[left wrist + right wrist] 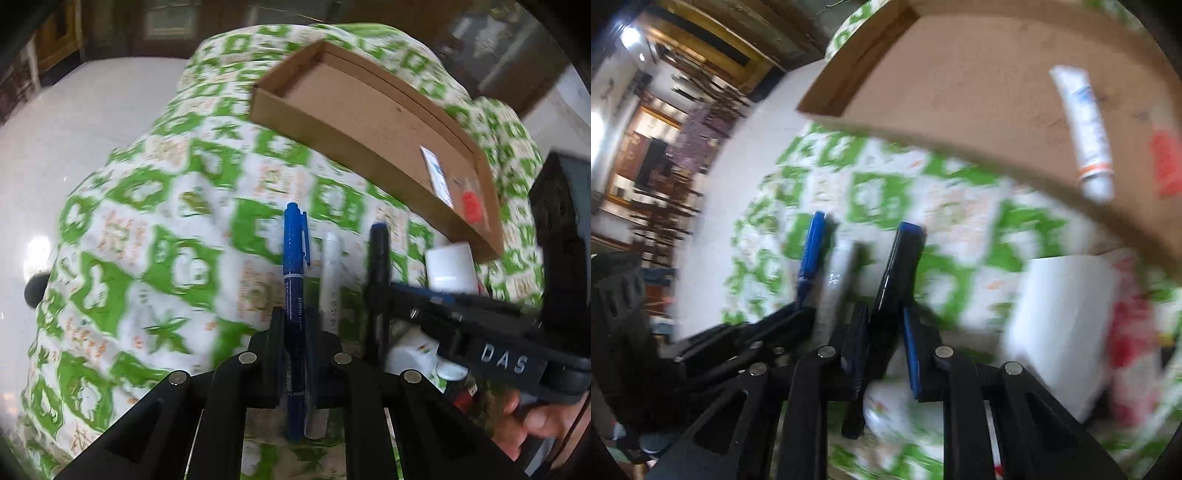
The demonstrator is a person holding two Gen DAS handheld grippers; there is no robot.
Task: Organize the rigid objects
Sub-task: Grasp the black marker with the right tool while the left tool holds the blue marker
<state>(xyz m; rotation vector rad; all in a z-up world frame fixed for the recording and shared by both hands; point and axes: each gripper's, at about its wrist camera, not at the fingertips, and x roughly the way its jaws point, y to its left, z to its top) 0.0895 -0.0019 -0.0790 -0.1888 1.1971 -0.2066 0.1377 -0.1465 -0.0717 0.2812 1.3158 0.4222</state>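
My left gripper is shut on a blue marker that points forward above the green-and-white cloth. My right gripper is shut on a black marker; it shows in the left wrist view too. A white pen lies between the two markers. A shallow cardboard box sits ahead on the cloth. It holds a white tube and a red item. The right wrist view is blurred.
A white bottle stands near the box's near corner, with red-and-white packaging beside it. The cloth-covered table drops off to a pale floor on the left. Dark furniture lines the far room.
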